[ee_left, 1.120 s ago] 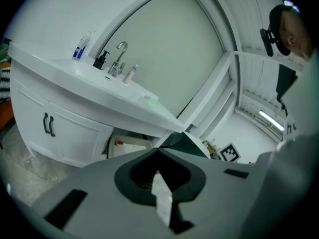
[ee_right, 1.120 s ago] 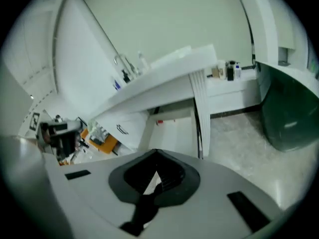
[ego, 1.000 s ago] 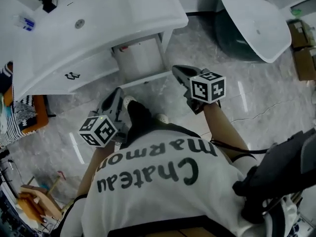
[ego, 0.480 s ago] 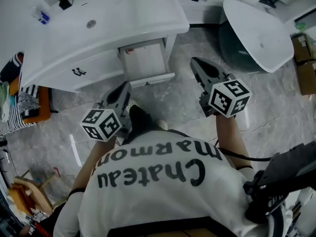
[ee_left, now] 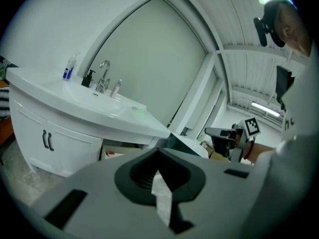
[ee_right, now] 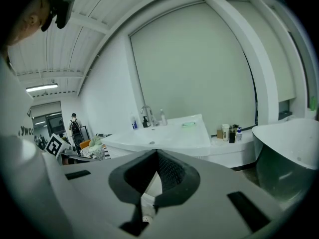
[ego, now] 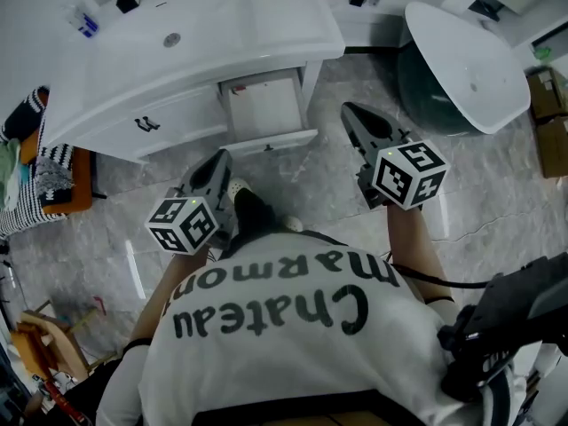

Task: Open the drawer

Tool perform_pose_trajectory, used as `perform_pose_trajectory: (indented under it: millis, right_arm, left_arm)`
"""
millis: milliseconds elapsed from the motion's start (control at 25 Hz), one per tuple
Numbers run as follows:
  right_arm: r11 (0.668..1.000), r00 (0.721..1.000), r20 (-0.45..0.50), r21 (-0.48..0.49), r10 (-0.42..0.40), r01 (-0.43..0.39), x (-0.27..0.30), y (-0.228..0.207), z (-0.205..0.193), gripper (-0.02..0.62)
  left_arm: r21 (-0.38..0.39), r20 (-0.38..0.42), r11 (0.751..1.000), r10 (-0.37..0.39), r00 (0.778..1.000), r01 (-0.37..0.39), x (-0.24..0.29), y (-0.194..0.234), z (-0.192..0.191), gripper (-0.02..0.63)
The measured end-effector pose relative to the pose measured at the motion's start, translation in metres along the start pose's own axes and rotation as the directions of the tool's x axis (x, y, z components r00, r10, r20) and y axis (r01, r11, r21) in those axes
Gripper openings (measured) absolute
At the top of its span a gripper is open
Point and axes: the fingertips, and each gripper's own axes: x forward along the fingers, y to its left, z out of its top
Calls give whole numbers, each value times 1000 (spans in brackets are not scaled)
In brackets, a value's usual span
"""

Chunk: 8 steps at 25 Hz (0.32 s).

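Since a second ago the right gripper has lifted and drawn back to centre right of the head view. The left gripper has risen slightly at lower centre left. Both pairs of tongs are pressed together with nothing between them.

The white pull-out drawer stands out from under the curved white vanity cabinet at upper centre, apart from both grippers, so the opening looks done. If it needs more travel, hook one tip behind the front panel and draw straight back, level, so the box does not skew.

There are one drawer, two grippers, two black door handles and one white freestanding tub at upper right.
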Motion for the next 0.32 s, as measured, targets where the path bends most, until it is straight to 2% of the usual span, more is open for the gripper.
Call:
perform_pose_trajectory:
  millis: [320]
  right_arm:
    - [1000, 1000, -16, -5, -2, 2, 1, 6, -7, 11]
  left_arm:
    - [-13, 3, 1000, 6, 1000, -6, -6, 4, -5, -7]
